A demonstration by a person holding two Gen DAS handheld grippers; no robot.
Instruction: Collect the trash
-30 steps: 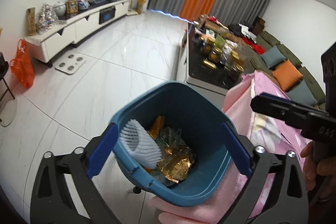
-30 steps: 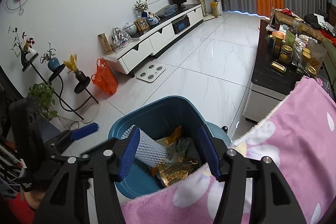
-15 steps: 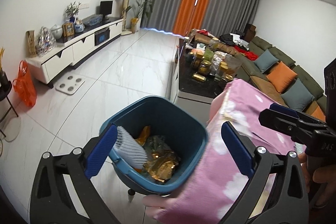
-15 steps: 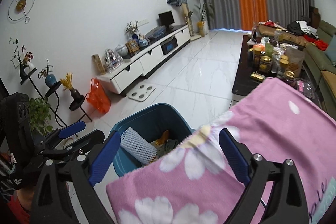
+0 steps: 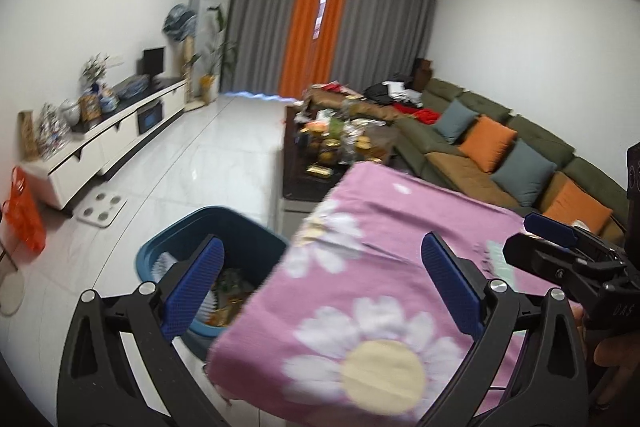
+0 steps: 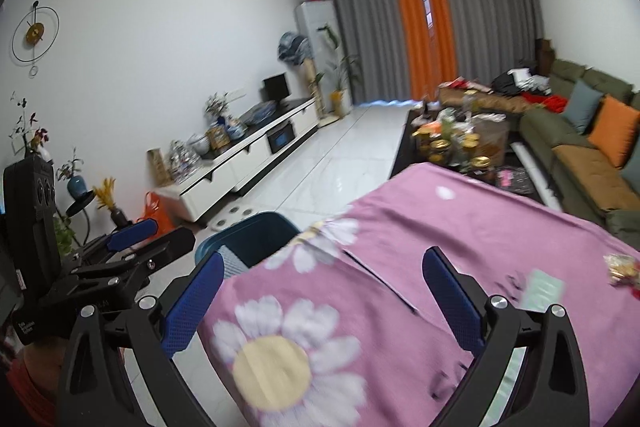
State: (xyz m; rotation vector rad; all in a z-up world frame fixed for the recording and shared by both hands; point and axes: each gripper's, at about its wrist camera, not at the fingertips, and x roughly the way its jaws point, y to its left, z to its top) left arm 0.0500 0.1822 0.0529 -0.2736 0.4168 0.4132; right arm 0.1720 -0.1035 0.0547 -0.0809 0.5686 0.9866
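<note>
A blue trash bin [image 5: 240, 231] stands on the floor left of the table, holding a white foam net [image 5: 162, 263] and gold wrappers [image 5: 232, 301]. It also shows in the right wrist view [image 6: 256, 235]. My left gripper [image 5: 320, 287] is open and empty over the table's near corner. My right gripper [image 6: 324, 303] is open and empty above the pink flowered tablecloth [image 6: 460, 239]. A light green paper [image 6: 544, 287] and a gold-and-red wrapper [image 6: 622, 269] lie on the cloth at the right.
A black coffee table [image 5: 320, 163] crowded with jars stands beyond. A green sofa [image 5: 500, 147] with cushions runs along the right. A white TV cabinet [image 5: 100, 143], a scale [image 5: 102, 209] and an orange bag [image 5: 22, 215] are at the left.
Both grippers have risen and swung right, away from the bin and over the tablecloth. The bin has dropped to the lower left of both views. The right gripper's fingers are wider apart.
</note>
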